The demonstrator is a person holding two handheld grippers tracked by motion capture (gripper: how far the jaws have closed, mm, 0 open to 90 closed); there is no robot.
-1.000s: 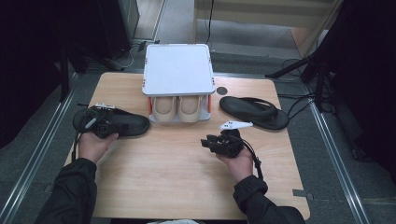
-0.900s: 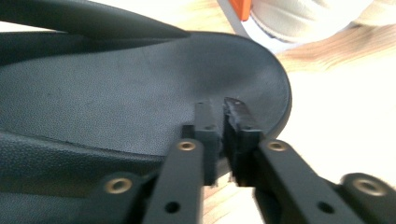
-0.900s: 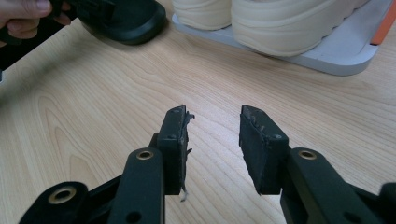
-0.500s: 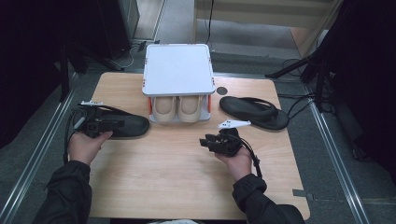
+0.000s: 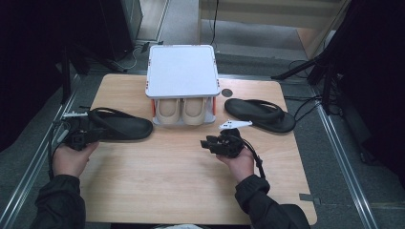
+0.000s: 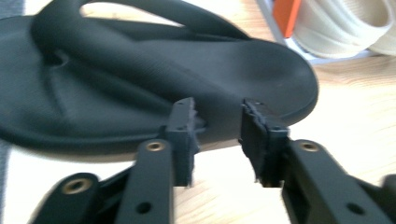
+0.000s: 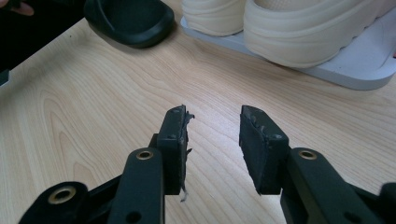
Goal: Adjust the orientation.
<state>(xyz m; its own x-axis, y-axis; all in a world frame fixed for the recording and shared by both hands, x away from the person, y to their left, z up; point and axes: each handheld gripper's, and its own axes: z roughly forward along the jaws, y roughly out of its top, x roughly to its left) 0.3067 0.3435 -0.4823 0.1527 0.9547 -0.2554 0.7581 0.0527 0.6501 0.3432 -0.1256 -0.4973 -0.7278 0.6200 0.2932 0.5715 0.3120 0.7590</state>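
Black sandal lies left of the shoe rack; left gripper jaws just closed partway, nothing pinched; right gripper spread, empty.

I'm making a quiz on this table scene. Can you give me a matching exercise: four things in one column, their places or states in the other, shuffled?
1. left black sandal
2. right black sandal
3. cream shoes
4. right gripper

A. under the white shelf top, on the rack
B. right of the rack, lying alone
C. open, over bare wood
D. just ahead of the left gripper's jaws

Pairs: 1-D, 2-B, 3-A, 4-C
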